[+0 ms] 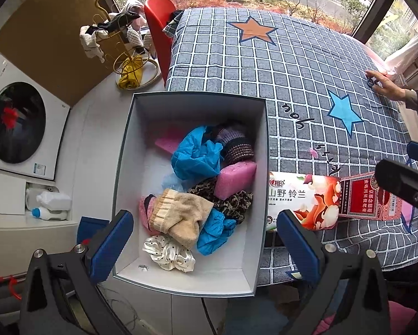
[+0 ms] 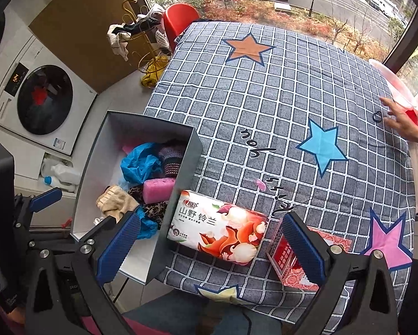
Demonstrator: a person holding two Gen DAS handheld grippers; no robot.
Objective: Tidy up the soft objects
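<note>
Both tools stand wide open and hold nothing: the left gripper (image 1: 206,229) hangs over the grey box (image 1: 260,150), and the right gripper (image 2: 211,233) hovers above the tissue pack (image 2: 218,230) that lies on the quilt just beside the box's near wall. The soft things are mostly in the box already: a beige cloth (image 1: 181,216), blue plastic covers (image 1: 196,155), a pink sponge (image 1: 236,177), a white satin scrunchie (image 1: 169,252) and some knitted and leopard-print pieces. The main risk is with the tissue pack: it is slippery and squashy, so a shallow pinch could let it slide out, and the red carton (image 2: 289,259) touching its right end may be dragged along or knocked off the near edge. The box seems to overhang the surface on its left side, though the lens bends things too much to be sure, so a hard push into it could tip it. A person's hand (image 2: 401,120) rests at the far right by a small dark ring (image 2: 377,116), well apart from both tools. The surface is a grey checked quilt (image 2: 264,97) with coloured stars; a washing machine (image 2: 41,100), a gold rack (image 1: 116,42) draped with clothes, a red chair (image 1: 160,25) and a window onto a street surround it.
</note>
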